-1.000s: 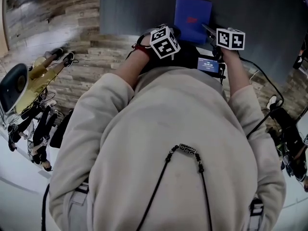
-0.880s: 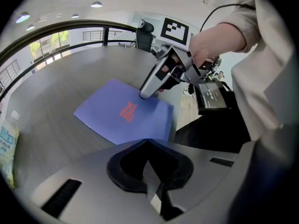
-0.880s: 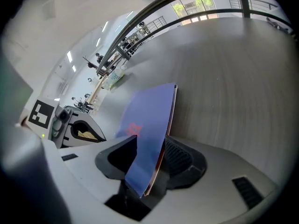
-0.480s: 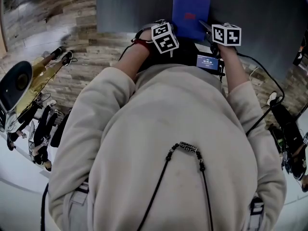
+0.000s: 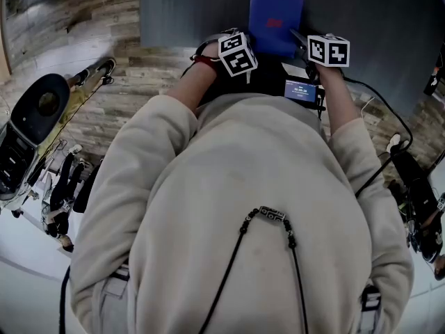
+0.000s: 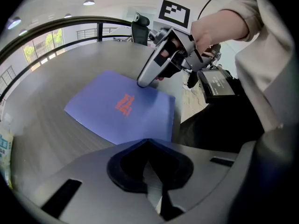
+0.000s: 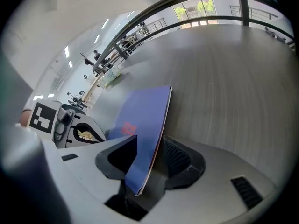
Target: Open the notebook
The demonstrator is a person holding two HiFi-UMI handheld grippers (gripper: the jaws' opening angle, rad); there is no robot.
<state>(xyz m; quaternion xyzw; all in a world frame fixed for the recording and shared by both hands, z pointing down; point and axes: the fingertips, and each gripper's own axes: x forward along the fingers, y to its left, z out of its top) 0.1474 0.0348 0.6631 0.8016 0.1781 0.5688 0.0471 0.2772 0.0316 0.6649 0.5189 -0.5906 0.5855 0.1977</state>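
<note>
A blue notebook with a red mark lies shut on the dark grey table, near its front edge. My right gripper is at the notebook's right near corner. In the right gripper view that corner stands between the open jaws, with a gap on each side of it. The left gripper view shows the right gripper's fingers at the notebook's edge. My left gripper hovers just short of the notebook's near edge. Its jaws look shut and hold nothing.
A small black device with a lit screen hangs at the person's waist by the table edge. Stands, cables and a dark round piece of equipment crowd the wooden floor at left. A small packet lies far out on the table.
Both grippers and the notebook keep nearly the same places. The dark round equipment on the floor at left has shifted up and to the right.
</note>
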